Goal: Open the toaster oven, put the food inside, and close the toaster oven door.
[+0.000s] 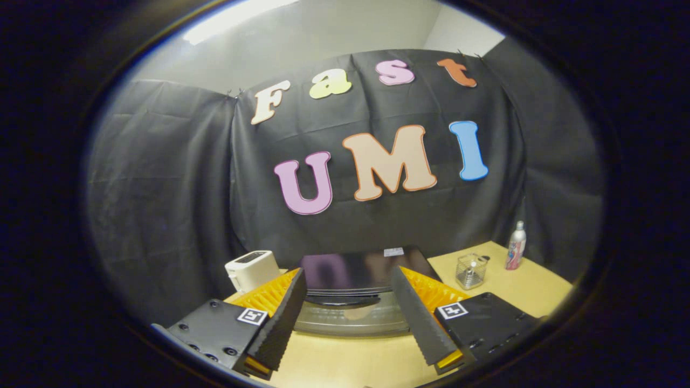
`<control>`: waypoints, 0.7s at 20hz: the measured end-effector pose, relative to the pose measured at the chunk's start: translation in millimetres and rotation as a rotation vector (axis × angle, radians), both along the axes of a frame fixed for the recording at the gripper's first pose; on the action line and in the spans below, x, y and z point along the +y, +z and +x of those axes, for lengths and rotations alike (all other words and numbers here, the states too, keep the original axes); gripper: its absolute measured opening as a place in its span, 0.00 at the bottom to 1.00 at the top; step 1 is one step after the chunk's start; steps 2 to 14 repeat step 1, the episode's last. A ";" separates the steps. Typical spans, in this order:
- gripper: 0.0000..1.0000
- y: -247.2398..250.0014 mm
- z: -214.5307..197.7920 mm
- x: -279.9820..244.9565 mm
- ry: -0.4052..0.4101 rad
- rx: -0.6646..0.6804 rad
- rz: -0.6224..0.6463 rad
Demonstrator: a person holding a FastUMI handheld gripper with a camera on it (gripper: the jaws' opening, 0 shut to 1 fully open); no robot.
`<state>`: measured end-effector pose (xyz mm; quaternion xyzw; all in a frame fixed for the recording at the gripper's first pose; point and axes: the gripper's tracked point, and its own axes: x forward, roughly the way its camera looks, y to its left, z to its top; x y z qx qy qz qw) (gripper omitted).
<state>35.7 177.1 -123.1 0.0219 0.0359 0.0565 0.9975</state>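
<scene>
1. Toaster oven [353, 302] sits low in the frame's centre on the tabletop [345, 361], door shut, its long axis running crosswise.
2. We see our hand-held gripper [350, 328] spread wide and empty, the oven straight ahead between its fingers.
3. White toaster [250, 269] stands to its left; glass jar [470, 271] and bottle [515, 246] to its right.

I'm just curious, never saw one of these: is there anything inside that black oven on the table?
Hard to tell. The toaster oven sits just ahead of the open gripper with its door shut; the glass only reflects light, hiding the inside. A small label lies on its top.
</scene>
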 end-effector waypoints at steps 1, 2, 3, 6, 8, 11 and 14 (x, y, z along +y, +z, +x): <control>0.98 5.8 -3.5 5.2 0.008 -0.014 -0.016; 0.98 5.8 -3.5 5.2 0.008 -0.014 -0.016; 0.98 5.8 -3.5 5.2 0.008 -0.014 -0.016; 0.98 5.8 -3.5 5.2 0.008 -0.014 -0.016; 0.98 5.8 -3.5 5.2 0.008 -0.014 -0.016; 0.98 5.8 -3.5 5.2 0.008 -0.014 -0.016; 0.98 5.8 -3.5 5.2 0.008 -0.014 -0.016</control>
